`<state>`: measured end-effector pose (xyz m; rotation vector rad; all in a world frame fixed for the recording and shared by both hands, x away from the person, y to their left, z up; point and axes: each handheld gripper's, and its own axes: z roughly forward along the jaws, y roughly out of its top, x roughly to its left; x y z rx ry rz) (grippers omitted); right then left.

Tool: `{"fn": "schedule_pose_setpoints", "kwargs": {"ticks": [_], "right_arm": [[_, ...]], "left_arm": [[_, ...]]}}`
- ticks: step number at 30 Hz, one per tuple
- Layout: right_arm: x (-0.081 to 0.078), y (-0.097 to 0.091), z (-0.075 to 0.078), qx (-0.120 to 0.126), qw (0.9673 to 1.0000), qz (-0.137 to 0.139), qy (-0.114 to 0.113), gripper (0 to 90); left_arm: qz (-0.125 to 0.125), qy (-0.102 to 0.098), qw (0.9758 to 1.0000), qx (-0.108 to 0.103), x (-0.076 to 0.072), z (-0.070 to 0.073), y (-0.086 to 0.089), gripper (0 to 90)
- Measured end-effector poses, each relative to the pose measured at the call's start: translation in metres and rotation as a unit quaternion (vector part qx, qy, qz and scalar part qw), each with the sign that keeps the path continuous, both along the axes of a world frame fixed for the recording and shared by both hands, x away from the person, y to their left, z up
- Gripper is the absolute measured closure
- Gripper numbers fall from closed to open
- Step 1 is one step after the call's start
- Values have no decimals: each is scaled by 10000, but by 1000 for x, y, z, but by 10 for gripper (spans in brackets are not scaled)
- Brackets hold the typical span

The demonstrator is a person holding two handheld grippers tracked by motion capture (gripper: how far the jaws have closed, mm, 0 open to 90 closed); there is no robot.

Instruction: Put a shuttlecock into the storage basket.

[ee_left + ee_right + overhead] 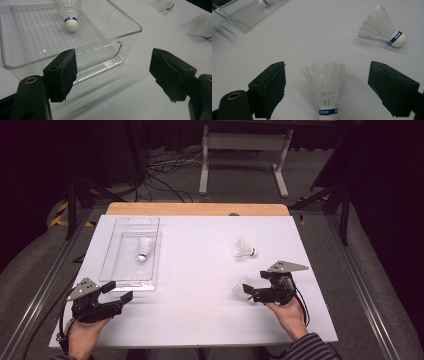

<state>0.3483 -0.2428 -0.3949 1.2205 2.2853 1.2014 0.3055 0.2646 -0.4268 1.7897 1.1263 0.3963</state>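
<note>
Pickup stage: your right gripper (pixel 327 85) straddles the near shuttlecock (pixel 325 87) on the white table (pixel 200 270), jaws apart, untouching. Squeeze its skirt gently, then carry it to the clear bin (pixel 131 280). Left gripper (pixel 112 72) waits, jaws apart.

Right gripper (pixel 327 85): jaws wide, a shuttlecock (pixel 325 90) lying between them, clear gaps either side of its skirt. Second shuttlecock (pixel 384 28) lies apart, farther up the white table (pixel 200 270). Left gripper (pixel 112 75): open table between its jaws; clear bin (pixel 110 45) wall just ahead blocks a level approach.
</note>
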Motion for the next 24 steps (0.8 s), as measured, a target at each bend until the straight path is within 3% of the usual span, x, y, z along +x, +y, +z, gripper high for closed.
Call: {"fn": "schedule_pose_setpoints", "kwargs": {"ticks": [4,14,24], "right_arm": [[0,2,0,-159,9995,47,251,189],[1,7,1,-650,9970,53,421,239],[1,5,1,-896,9934,-2,719,297]], "left_arm": [[-11,-12,10000,12,0,0,0,232],[9,-27,10000,-6,0,0,0,232],[7,-6,10000,-5,0,0,0,232]]}}
